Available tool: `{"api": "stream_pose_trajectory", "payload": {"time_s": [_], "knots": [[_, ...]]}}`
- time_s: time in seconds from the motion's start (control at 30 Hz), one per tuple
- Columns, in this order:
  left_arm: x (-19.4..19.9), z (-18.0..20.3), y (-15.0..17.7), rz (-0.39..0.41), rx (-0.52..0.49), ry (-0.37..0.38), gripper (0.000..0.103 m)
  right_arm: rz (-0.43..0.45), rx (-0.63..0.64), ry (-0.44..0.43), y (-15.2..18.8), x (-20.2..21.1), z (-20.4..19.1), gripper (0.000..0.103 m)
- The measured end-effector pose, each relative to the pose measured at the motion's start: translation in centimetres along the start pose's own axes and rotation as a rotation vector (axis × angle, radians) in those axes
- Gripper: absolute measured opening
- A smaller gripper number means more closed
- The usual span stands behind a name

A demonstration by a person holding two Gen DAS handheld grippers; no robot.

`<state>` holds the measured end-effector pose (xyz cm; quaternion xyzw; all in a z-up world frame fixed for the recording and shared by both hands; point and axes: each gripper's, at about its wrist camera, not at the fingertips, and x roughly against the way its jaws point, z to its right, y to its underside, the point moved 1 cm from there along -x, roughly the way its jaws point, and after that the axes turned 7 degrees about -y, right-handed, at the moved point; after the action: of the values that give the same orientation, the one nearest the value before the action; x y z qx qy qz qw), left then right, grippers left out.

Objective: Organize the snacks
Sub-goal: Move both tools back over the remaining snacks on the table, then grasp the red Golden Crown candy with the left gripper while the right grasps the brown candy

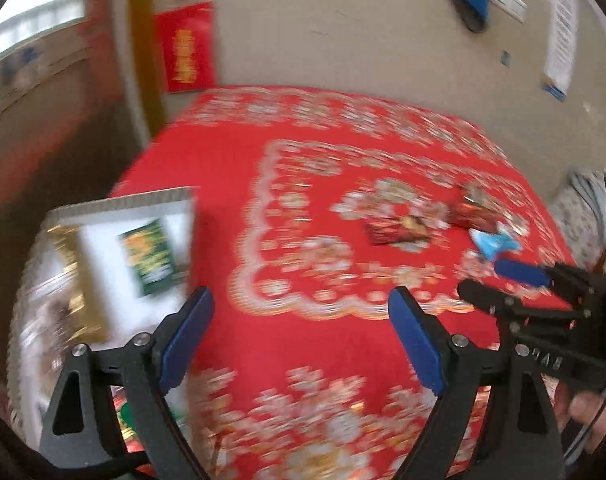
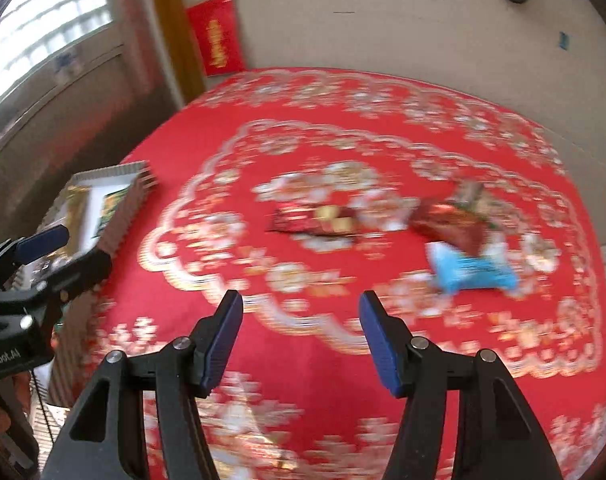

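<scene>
Three snack packets lie on the red patterned tablecloth (image 2: 303,360): a dark red bar (image 2: 317,220), a red packet (image 2: 453,222) and a light blue packet (image 2: 469,268). They also show in the left wrist view: bar (image 1: 397,232), red packet (image 1: 469,212), blue packet (image 1: 493,242). A white tray (image 1: 115,204) at the table's left holds a green packet (image 1: 151,258) and gold ones (image 1: 73,276). My left gripper (image 1: 301,300) is open and empty beside the tray. My right gripper (image 2: 301,300) is open and empty, short of the loose packets. Both views are motion-blurred.
The tray's ribbed wall (image 2: 123,208) stands at the left table edge. A beige wall (image 2: 383,20) with red paper hangings (image 2: 219,36) is behind the table. A window (image 2: 43,20) is at upper left. The other gripper shows at each view's side (image 1: 519,280), (image 2: 59,252).
</scene>
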<state>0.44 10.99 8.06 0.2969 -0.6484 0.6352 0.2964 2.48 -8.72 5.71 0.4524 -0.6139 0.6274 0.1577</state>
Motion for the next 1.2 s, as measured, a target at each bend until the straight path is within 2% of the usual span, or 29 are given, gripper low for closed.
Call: {"api": "stream_pose_trajectory", "payload": {"time_s": [0.17, 0.23, 0.37, 0.6, 0.93, 1.07, 1.13, 1.17, 1.2], "knots": [[-3.6, 5.2, -2.5, -0.051, -0.149, 0.116, 0.089, 0.009, -0.039, 0.021, -0.7, 1.4, 4.6, 0.061], [-5.0, 7.0, -3.2, -0.063, -0.224, 0.114, 0.089, 0.021, -0.056, 0.016, -1.2, 2.0, 6.6, 0.061], [-8.7, 11.1, -4.1, -0.101, -0.439, 0.134, 0.089, 0.037, -0.097, 0.005, -2.2, 2.6, 10.0, 0.063], [-13.1, 13.1, -4.4, -0.147, -0.666, 0.200, 0.089, 0.028, -0.092, -0.005, -2.9, 1.6, 13.0, 0.063], [-14.9, 12.7, -5.2, -0.157, -0.720, 0.349, 0.089, -0.016, 0.062, -0.046, -5.1, -2.7, 13.1, 0.063], [-15.0, 12.9, -5.3, -0.154, -0.702, 0.360, 0.088, -0.055, 0.188, -0.065, -5.2, -4.3, 11.7, 0.063], [-14.8, 12.9, -5.2, -0.144, -0.700, 0.371, 0.084, -0.068, 0.229, -0.053, -5.0, -4.8, 11.3, 0.063], [-14.6, 12.9, -5.1, -0.135, -0.702, 0.376, 0.077, -0.077, 0.246, -0.045, -5.0, -5.2, 11.1, 0.063], [-14.4, 12.9, -5.1, -0.131, -0.700, 0.379, 0.065, -0.088, 0.258, -0.040, -5.0, -5.6, 11.1, 0.063]]}}
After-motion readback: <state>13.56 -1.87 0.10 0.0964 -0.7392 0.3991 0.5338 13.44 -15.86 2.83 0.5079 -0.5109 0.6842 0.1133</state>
